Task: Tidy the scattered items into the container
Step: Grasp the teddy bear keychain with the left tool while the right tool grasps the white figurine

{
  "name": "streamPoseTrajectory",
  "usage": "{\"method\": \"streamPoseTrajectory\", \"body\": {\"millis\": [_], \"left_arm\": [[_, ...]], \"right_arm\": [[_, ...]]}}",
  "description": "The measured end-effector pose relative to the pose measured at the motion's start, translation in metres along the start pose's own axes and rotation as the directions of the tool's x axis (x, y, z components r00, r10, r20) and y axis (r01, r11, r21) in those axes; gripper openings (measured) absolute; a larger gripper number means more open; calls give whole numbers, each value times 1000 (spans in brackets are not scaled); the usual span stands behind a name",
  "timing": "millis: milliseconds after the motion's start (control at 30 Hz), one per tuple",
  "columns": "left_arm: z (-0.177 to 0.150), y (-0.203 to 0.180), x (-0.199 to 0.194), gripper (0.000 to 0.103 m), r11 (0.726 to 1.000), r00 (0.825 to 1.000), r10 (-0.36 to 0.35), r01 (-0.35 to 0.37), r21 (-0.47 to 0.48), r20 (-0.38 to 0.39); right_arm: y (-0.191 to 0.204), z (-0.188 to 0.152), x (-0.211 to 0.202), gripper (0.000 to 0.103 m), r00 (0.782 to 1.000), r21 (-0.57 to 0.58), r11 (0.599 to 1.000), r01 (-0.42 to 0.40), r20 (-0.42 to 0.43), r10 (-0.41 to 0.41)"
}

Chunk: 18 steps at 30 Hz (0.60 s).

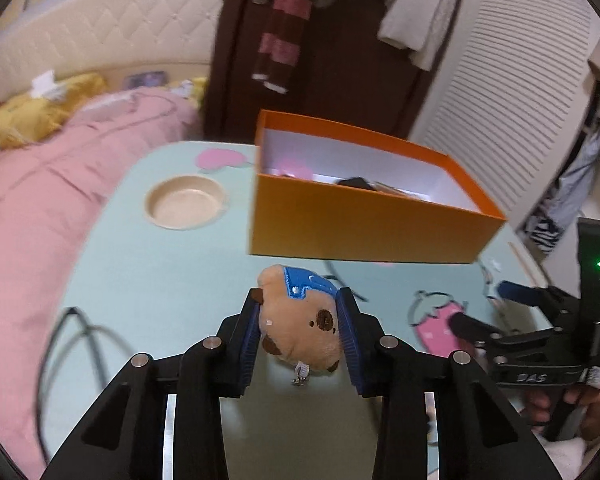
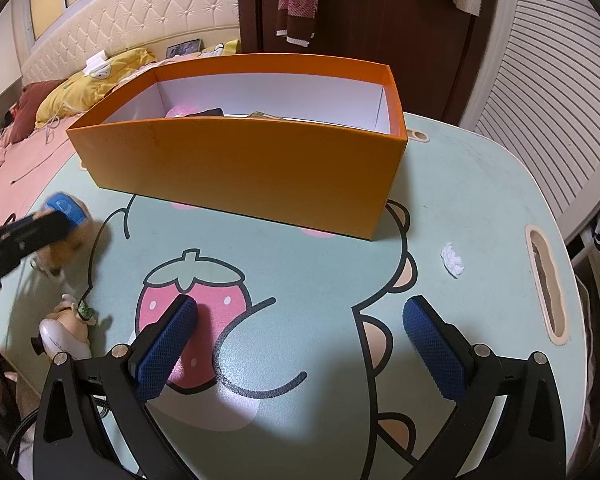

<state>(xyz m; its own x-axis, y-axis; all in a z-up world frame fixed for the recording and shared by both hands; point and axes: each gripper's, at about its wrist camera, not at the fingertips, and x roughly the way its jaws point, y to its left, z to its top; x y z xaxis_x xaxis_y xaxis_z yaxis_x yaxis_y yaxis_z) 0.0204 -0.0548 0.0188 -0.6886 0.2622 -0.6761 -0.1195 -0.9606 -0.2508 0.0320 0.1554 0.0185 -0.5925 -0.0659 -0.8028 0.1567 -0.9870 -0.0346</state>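
A tan plush animal with a blue cap (image 1: 300, 316) is clamped between the blue pads of my left gripper (image 1: 300, 300), held above the table just short of the orange box (image 1: 360, 224). The same plush toy (image 2: 66, 224) shows blurred at the left of the right wrist view, with the left gripper's finger across it. The orange box (image 2: 240, 168) holds several items, including something pink and something dark. My right gripper (image 2: 300, 316) hovers open over the strawberry print, nothing between its fingers. A small white figure toy (image 2: 66, 336) lies on the table's left. A crumpled white paper scrap (image 2: 452, 260) lies at the right.
The mint-green table (image 2: 480, 200) has a cartoon print, a round cup recess (image 1: 186, 200) and a slot handle (image 2: 548, 284). A bed with pink bedding (image 1: 40, 184) lies to the left. A dark door with hanging clothes (image 2: 380, 20) and louvred doors (image 2: 560, 80) stand behind.
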Motion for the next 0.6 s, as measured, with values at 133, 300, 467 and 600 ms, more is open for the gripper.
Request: {"method": "streamPoseTrajectory", "body": {"millis": [133,300,467,600], "left_arm": [[0,12,-3,35,998,998,65,-65,-15,-2],[1,24,-6,35,993,994,112,-112,-36,-3],[1,27,-6,35,992,994,111,-111,-53,-7],[1,27,-6,35,992,994,109,-109,-57,-9]], "right_arm": [[9,-3,-3,103,1000,8,1000,6,-1,-6],[9,-2,-6,102,1000,7,1000,-26,-14,27],[24,-1,-40,90,977,-80,983,-168,117,177],[61,-6,-54,90,949,-270,928,-257,112,295]]}}
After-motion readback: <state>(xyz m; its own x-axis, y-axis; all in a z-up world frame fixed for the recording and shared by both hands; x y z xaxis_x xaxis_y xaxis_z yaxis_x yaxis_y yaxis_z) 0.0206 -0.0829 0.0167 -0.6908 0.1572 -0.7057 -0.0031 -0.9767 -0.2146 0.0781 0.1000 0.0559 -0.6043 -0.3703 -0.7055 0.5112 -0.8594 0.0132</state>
